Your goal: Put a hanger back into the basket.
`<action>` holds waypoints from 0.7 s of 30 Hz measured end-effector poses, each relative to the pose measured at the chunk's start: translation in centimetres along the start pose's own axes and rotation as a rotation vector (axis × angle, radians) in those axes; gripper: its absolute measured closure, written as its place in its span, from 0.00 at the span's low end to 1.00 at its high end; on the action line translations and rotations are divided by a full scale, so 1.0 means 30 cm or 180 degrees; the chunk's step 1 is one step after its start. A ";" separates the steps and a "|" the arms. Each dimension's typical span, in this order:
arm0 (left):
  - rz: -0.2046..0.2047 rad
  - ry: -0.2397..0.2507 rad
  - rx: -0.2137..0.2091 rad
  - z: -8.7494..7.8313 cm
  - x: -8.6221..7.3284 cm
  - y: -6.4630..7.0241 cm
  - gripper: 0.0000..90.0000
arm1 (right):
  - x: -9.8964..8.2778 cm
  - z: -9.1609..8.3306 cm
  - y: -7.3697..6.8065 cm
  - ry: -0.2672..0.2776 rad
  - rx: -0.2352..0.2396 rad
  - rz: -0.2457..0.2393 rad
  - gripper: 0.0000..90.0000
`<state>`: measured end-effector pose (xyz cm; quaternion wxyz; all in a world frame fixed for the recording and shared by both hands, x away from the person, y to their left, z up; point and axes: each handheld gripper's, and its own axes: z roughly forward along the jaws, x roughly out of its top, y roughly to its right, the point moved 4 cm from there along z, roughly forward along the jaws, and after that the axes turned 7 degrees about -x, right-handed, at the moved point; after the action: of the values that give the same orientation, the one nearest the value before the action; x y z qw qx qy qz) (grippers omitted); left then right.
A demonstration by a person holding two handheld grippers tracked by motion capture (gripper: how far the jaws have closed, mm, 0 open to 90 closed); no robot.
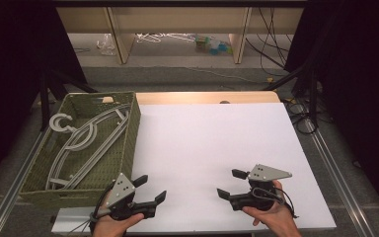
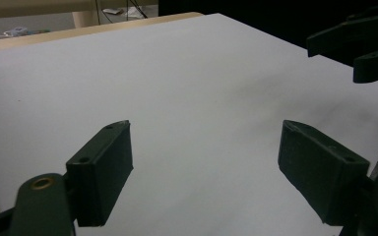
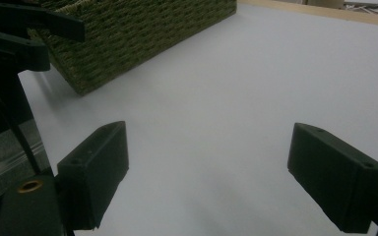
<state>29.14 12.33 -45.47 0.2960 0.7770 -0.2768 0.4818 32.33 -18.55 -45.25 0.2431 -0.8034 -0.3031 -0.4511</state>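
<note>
Hangers, grey plastic ones, lie stacked in the green woven basket at the left edge of the white worktop; one hook juts over the basket's far-left rim. Both claws rest low at the near edge, holding nothing: the left claw sits just beside the basket's near corner with its jaws spread wide, and the right claw sits well apart from it, jaws likewise spread. In my judgement no step is begun yet; the likely first move is for the left claw to lift over the basket wall and close on the top hanger's bar. That wall stands in the way, and the nested hangers may snag together. Beyond the worktop, floor clutter and cables lie well clear.
</note>
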 end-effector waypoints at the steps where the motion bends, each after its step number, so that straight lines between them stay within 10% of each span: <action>1: 0.0036 0.0003 0.0028 0.000 0.000 -0.002 0.23 | -0.002 -0.003 0.000 -0.0004 -0.0008 -0.0002 0.18; 21: 0.0120 0.0053 0.0061 -0.005 0.001 -0.029 0.22 | -0.016 -0.024 -0.015 0.0015 -0.0034 -0.0031 0.18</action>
<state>29.70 13.02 -45.55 0.2816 0.7704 -0.2843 0.4963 31.39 -18.85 -45.26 0.2373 -0.8022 -0.3040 -0.4558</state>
